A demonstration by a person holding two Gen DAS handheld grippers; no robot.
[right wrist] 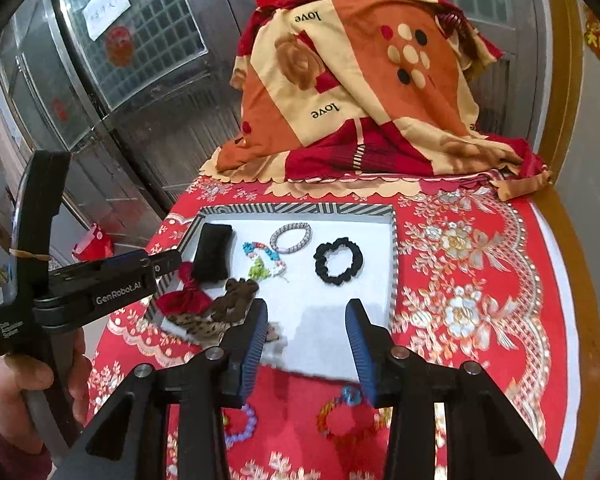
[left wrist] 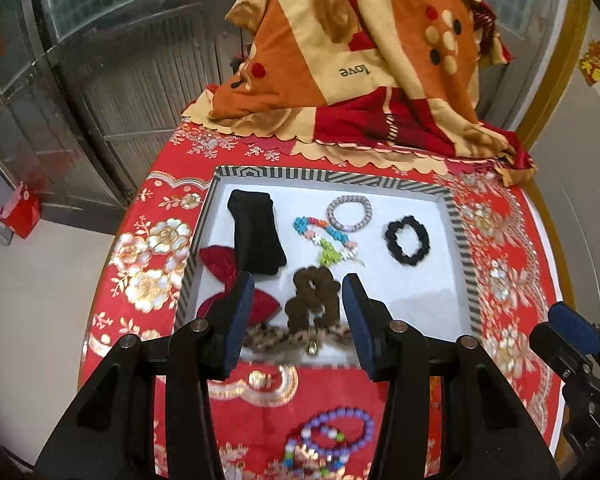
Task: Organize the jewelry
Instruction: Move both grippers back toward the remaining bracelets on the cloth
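Tools, two, both mine and both empty: the left tool (left wrist: 298,308) stands with its ribbed blue pads spread above the near edge of the tray (left wrist: 458,240); the right tool (right wrist: 306,334) is likewise parted, nothing between its pads, over the tray's bare near-right corner.

Step in hand, as I judge it: fetch the next loose piece from the table (right wrist: 480,280). I would drop onto the purple bead bracelet (left wrist: 338,428), pinch across one side of the ring so beads sit in the pad ribs, and lift slowly, since round beads roll out of a light grip.

Tray: shallow, white-floored, striped black-and-white rim. Contents:
- black cloth band (left wrist: 256,232), soft, folded flat
- red velvet bow (left wrist: 224,284), lying over the tray's left rim
- brown scrunchie (left wrist: 312,296), fuzzy, bunched
- leopard-print tie (left wrist: 296,338), along the near edge
- coloured bead strand (left wrist: 326,242), knobbly, tangled
- silver chain bracelet (left wrist: 348,208), rigid links
- black scrunchie (left wrist: 406,240), ruffled ring, set apart

Still outside, near side of the tray: the purple bracelet and an orange-red ring (right wrist: 344,416), blurred.
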